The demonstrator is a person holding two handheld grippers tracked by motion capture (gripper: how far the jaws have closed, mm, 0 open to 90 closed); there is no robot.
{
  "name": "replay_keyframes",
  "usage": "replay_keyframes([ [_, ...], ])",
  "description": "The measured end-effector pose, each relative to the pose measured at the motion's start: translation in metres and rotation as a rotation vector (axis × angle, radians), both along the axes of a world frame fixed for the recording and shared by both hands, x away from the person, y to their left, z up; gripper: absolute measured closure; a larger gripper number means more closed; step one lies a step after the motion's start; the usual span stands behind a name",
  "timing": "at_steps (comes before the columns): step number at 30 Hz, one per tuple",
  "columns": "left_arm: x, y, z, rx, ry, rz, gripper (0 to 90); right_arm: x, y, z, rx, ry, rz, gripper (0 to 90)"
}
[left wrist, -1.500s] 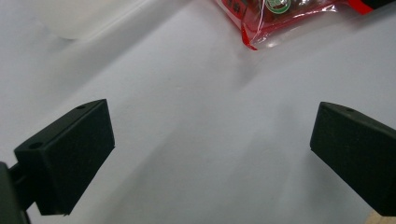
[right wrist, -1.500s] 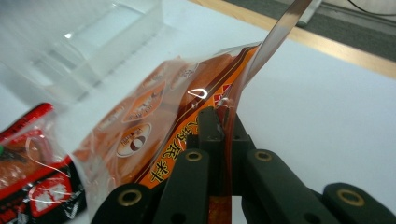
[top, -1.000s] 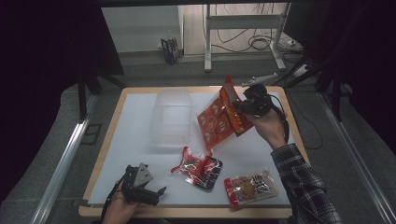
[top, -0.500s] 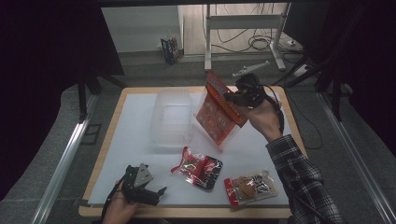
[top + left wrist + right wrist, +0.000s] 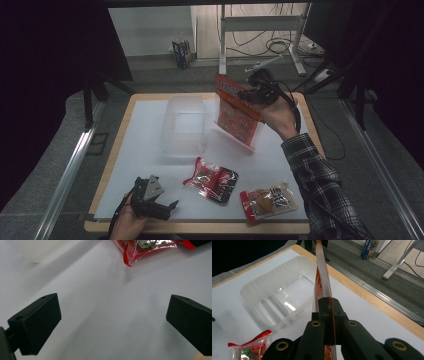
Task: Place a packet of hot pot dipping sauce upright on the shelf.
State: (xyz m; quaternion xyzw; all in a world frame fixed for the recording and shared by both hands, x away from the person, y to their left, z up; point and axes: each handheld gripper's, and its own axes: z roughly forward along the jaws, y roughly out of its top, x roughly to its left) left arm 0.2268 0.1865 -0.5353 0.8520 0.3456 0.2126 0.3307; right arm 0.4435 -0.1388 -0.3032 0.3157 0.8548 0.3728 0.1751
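A large red snack bag (image 5: 236,114) hangs above the table, just right of a clear plastic container (image 5: 183,128), lower edge near the surface. My right gripper (image 5: 251,92) is shut on its upper part. In the right gripper view the bag (image 5: 322,277) runs edge-on between the closed jaws of that gripper (image 5: 328,305), with the container (image 5: 277,300) below left. My left gripper (image 5: 161,207) rests at the table's front left, open. In the left gripper view its jaws (image 5: 112,317) stand wide apart over bare white surface.
A small red and black snack packet (image 5: 212,179) lies at front centre, also seen as a packet corner (image 5: 147,248) and a packet (image 5: 249,348). A clear packet with a round biscuit (image 5: 267,199) lies front right. The wooden table rim (image 5: 200,227) frames the white mat.
The right hand has lifted the red bag and carried it left toward the container, so the bag hangs more upright. The left gripper has stayed where it was.
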Motion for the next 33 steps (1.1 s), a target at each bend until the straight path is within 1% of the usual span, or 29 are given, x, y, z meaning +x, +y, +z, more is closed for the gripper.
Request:
replay_keyframes([
  [5, 0.000, 0.000, 0.000, 0.003, 0.000, -0.001, 0.0, 0.003, 0.006, 0.007, 0.006, -0.008, 0.011, 88.9],
  [6, 0.000, -0.001, 0.000, -0.006, -0.001, 0.001, 0.0, 0.005, 0.009, 0.011, 0.015, -0.006, 0.011, 88.9],
  [7, 0.000, -0.001, 0.000, -0.006, -0.001, 0.001, 0.0, 0.005, 0.009, 0.011, 0.015, -0.006, 0.011, 88.9],
  [10, -0.001, 0.000, 0.000, -0.007, -0.004, 0.000, 0.0, 0.010, 0.014, 0.016, 0.038, 0.001, 0.019, 88.9],
  [15, -0.001, 0.000, 0.000, -0.010, -0.004, 0.000, 0.0, 0.018, 0.026, 0.021, 0.044, 0.010, 0.019, 88.9],
  [16, -0.001, -0.001, 0.000, -0.012, -0.003, -0.001, 0.0, 0.018, 0.026, 0.021, 0.044, 0.010, 0.019, 88.9],
  [18, -0.001, -0.001, 0.000, -0.016, -0.004, -0.001, 0.0, 0.023, 0.033, 0.023, 0.057, 0.015, 0.021, 88.9],
  [19, -0.001, -0.001, 0.000, -0.015, -0.004, -0.001, 0.0, 0.023, 0.033, 0.023, 0.057, 0.015, 0.021, 88.9],
  [25, -0.001, -0.001, 0.001, -0.017, -0.005, -0.002, 0.0, 0.031, 0.052, 0.028, 0.067, 0.019, 0.031, 88.9],
  [28, -0.001, -0.001, 0.001, -0.019, -0.005, -0.003, 0.0, 0.035, 0.063, 0.030, 0.074, 0.018, 0.038, 88.9],
  [29, -0.001, -0.001, 0.001, -0.019, -0.005, -0.003, 0.0, 0.037, 0.072, 0.030, 0.074, 0.020, 0.039, 88.9],
  [30, -0.001, -0.001, 0.001, -0.017, -0.005, -0.005, 0.0, 0.037, 0.072, 0.030, 0.074, 0.020, 0.039, 88.9],
  [31, -0.001, -0.001, 0.001, -0.019, -0.005, -0.005, 0.0, 0.040, 0.080, 0.030, 0.076, 0.019, 0.045, 89.0],
  [32, -0.001, -0.001, 0.001, -0.016, -0.006, -0.006, 0.0, 0.040, 0.080, 0.030, 0.076, 0.019, 0.045, 89.0],
  [33, -0.001, -0.001, 0.001, -0.016, -0.007, -0.008, 0.0, 0.041, 0.085, 0.031, 0.079, 0.020, 0.046, 88.9],
])
